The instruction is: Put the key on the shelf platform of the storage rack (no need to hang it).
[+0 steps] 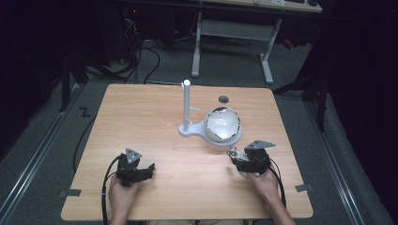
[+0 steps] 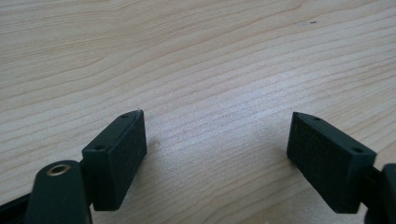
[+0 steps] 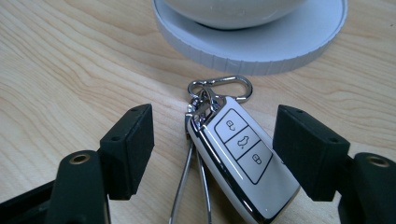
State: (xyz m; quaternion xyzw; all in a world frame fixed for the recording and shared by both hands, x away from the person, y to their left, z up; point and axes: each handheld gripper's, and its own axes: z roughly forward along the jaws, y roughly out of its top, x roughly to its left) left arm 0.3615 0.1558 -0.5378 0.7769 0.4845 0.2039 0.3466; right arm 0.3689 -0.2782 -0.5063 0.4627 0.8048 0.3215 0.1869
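A white and chrome car key fob (image 3: 243, 163) with three buttons lies on the wooden table between the jaws of my right gripper (image 3: 214, 140), which stands open around it. A silver clip ring (image 3: 220, 87) at its top points toward the white stand. From above, the right gripper (image 1: 238, 157) sits just in front of the white bowl (image 1: 222, 123), with the key fob (image 1: 233, 152) at its tips. My left gripper (image 2: 215, 147) is open over bare wood, seen from above as the left gripper (image 1: 146, 169) near the table's front left.
The bowl rests on a round white base (image 3: 280, 42) joined to an upright white post (image 1: 187, 104) at mid table. A small dark disc (image 1: 224, 99) lies behind it. Desk legs and cables stand on the floor beyond the table (image 1: 141, 117).
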